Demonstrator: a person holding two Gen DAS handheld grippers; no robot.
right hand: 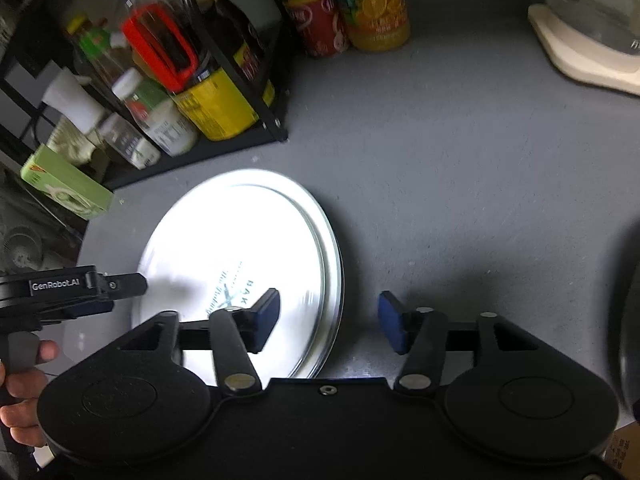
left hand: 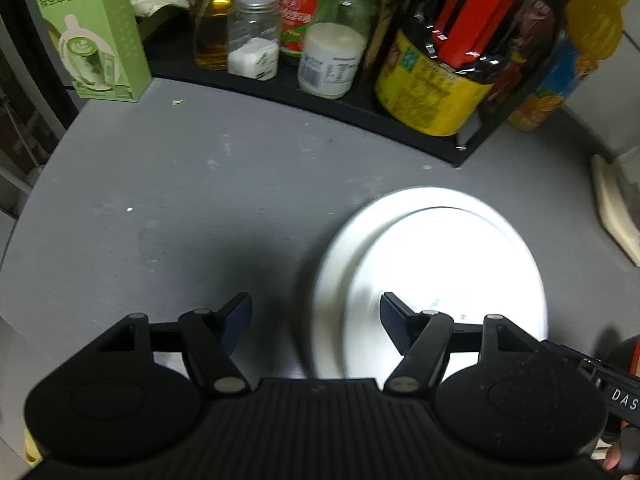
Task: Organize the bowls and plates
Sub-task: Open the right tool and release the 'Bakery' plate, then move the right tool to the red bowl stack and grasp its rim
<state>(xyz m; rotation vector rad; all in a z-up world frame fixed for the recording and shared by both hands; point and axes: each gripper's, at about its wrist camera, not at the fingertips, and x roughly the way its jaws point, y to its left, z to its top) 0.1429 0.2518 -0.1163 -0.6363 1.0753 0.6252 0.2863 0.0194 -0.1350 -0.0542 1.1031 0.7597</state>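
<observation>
A round metal plate (left hand: 432,276) lies flat on the grey counter (left hand: 200,184), brightly lit, with a smaller plate or raised centre on top of it. It also shows in the right wrist view (right hand: 240,256), with dark print near its middle. My left gripper (left hand: 316,326) is open and empty, hovering over the plate's left edge. My right gripper (right hand: 328,322) is open and empty, straddling the plate's right rim from above. The left gripper's body (right hand: 72,292) shows at the left of the right wrist view. No bowl is in view.
A black rack (left hand: 360,108) of jars, bottles and a yellow can stands at the back. A green carton (left hand: 92,36) stands at its left. Drink cans (right hand: 352,8) stand right of the rack. A beige board (right hand: 580,52) lies at far right. A dark round object (right hand: 630,320) is at the right edge.
</observation>
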